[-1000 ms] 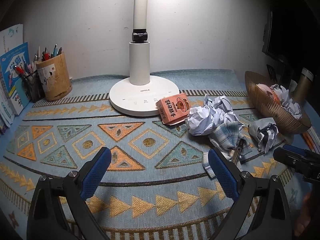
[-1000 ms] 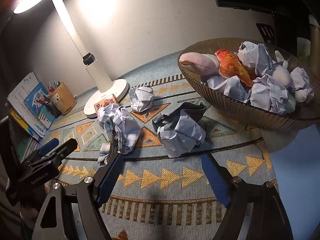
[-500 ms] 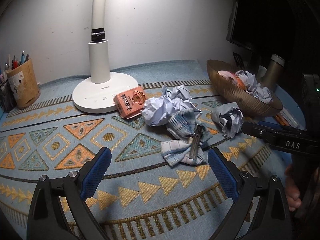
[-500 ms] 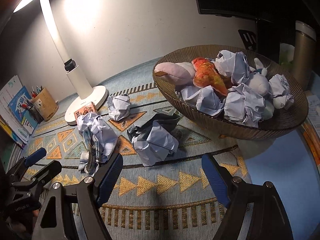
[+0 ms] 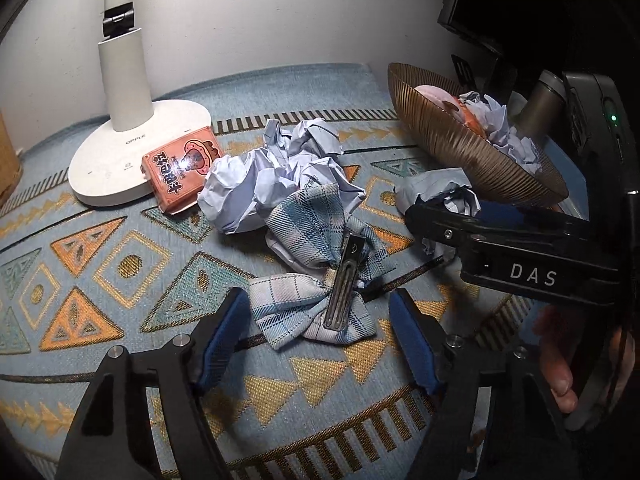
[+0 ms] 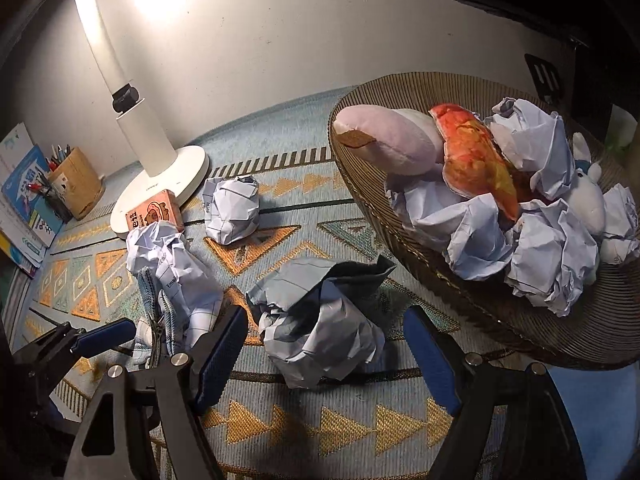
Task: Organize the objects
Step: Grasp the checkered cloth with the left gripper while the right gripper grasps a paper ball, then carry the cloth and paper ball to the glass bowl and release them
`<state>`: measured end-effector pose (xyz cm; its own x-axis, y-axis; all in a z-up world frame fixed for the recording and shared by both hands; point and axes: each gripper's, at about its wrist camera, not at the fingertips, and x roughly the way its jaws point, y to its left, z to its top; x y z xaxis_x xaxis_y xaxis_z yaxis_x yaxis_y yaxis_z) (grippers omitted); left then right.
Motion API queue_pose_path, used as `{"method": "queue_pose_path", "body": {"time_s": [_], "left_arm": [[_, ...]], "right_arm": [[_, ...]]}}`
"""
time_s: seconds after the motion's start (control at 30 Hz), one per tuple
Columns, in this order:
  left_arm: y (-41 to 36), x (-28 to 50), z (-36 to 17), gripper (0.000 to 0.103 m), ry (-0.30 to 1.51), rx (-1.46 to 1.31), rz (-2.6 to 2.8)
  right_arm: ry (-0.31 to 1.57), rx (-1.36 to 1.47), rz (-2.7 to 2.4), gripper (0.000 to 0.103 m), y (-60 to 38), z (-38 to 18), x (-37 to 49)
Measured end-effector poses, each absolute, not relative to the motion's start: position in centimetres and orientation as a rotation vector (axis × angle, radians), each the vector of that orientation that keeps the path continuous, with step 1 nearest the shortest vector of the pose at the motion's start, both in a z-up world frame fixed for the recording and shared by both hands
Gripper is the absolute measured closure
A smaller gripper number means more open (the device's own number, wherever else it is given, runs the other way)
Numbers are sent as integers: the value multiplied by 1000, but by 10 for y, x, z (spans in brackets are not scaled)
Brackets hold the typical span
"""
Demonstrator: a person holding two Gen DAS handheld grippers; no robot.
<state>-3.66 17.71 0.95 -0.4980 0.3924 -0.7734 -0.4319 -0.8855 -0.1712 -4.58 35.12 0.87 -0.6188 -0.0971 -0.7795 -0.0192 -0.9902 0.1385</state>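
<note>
The left gripper [image 5: 316,336] has its jaws closing around the plaid bow clip [image 5: 320,280], seemingly not yet pressing; the right gripper [image 6: 326,356] is closing around a crumpled paper ball [image 6: 320,328].

- Bare patterned mat [image 5: 100,264] lies open on the lamp side, toward its near edge.
- Mid-mat, crumpled paper balls [image 5: 276,176], a plaid cloth bow [image 5: 316,280] and an orange carton [image 5: 182,170] crowd together.
- The basket [image 6: 520,320] blocks the far right corner; the lamp base [image 6: 160,192] blocks the back edge.
</note>
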Motion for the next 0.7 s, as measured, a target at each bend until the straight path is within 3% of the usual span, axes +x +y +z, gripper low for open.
{"method": "queue_pose_path", "body": {"time_s": [0.03,0.07,0.13,0.27,0.5,0.53,0.57,0.63,0.7], "left_arm": [[176,-35,10,42,58,-1194,2377],[177,-34,11,54,59,-1183,2377],[179,-34,10,59,68,-1184,2377],[177,-28,15,91,40,-1156,2353],[177,-8,26,90,86,-1127,2374],[176,-9,27,81,83,-1123,2386],[176,-13,26,49,75,-1141,2388],[173,-19,26,6,66,-1128,2448],[176,-25,27,3,92,-1102,2473]], "right_arm": [[-200,1351,-2773,36,350,8,-46],[-203,1347,-2754,44,349,7,-47],[-176,1326,-2763,53,346,9,-44],[-120,1277,-2760,58,338,12,-34],[-26,1127,-2775,59,326,35,8],[-22,1112,-2779,59,326,37,12],[-22,1102,-2782,59,327,38,16],[-30,1106,-2794,59,331,36,18],[-70,1122,-2792,58,338,33,19]]}}
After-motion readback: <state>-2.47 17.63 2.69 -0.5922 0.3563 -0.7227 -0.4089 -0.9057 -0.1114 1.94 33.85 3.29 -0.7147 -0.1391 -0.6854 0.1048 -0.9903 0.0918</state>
